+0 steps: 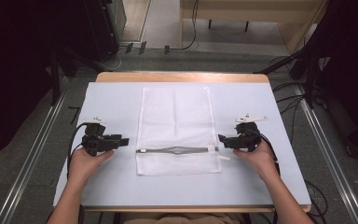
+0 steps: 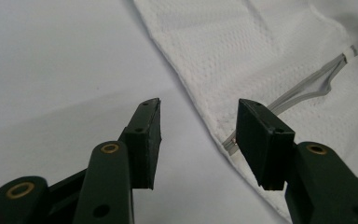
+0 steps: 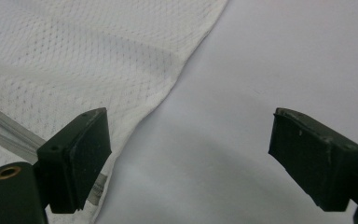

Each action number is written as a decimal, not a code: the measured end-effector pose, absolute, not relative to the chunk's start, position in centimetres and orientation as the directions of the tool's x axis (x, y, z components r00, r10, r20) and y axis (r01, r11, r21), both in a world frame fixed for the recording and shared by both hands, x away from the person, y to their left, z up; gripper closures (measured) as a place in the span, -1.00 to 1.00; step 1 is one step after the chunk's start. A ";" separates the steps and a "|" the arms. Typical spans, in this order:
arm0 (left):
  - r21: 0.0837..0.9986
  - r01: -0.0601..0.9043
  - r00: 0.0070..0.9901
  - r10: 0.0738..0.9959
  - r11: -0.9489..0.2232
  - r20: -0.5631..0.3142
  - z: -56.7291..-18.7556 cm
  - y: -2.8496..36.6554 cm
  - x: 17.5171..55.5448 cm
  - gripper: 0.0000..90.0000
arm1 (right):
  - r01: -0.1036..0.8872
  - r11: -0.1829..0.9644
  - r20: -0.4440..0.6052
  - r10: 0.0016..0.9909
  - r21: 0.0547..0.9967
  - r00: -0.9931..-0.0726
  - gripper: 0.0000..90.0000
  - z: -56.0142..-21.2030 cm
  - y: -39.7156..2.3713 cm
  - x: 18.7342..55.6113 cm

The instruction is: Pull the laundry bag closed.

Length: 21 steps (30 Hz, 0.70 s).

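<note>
Plainly the main risk lies in the thin fabric: the white mesh laundry bag point(image 1: 175, 128) lies flat in the middle of the worktop point(image 1: 112, 186), its zipper point(image 1: 177, 150) running across near the person's end and gaping a little in the middle, and a jaw coming in low at the edge could push the cloth into a wrinkle instead of getting under it, or pinch just one layer so that the bag drags and skews across the smooth surface. The left gripper point(image 1: 121, 140) sits just beside the bag's left edge at zipper height, its jaws partly apart and holding nothing; in the left gripper view one jaw overlaps the bag's edge near the zipper's end. The right gripper point(image 1: 222, 138) sits just beside the right edge, jaws spread wide and empty, with the near jaw over the hem in the right gripper view. A grab at the small pull tab point(image 1: 223, 157) might slip, since it is narrow and limp. The bag is soft, fine-holed netting with a stitched hem; the zipper tape looks grey and stiffer; the worktop cover is pale, matte and smooth; the jaws are black, blocky and flat-faced.
</note>
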<state>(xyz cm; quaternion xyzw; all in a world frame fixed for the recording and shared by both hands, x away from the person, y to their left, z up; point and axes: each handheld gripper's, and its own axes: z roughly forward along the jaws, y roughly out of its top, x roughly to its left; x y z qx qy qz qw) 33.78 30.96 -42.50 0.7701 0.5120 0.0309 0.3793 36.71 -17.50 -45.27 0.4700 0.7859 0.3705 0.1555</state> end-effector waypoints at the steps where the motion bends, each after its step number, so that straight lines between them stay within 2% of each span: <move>1: 0.615 0.765 0.477 0.811 -0.193 -0.339 -42.5 30.9 33.9 0.10 | 0.624 0.287 0.106 0.850 0.727 -0.515 -0.70 -45.3 -17.5 36.7; 12: 0.614 0.762 0.470 0.827 -0.203 -0.309 -42.9 30.7 34.6 -0.16 | 0.633 0.301 0.097 0.852 0.714 -0.514 -0.69 -45.6 -17.6 36.2; 21: 0.610 0.767 0.463 0.829 -0.198 -0.314 -42.9 30.7 34.7 -0.18 | 0.652 0.297 0.130 0.842 0.697 -0.523 -0.65 -45.7 -17.5 36.2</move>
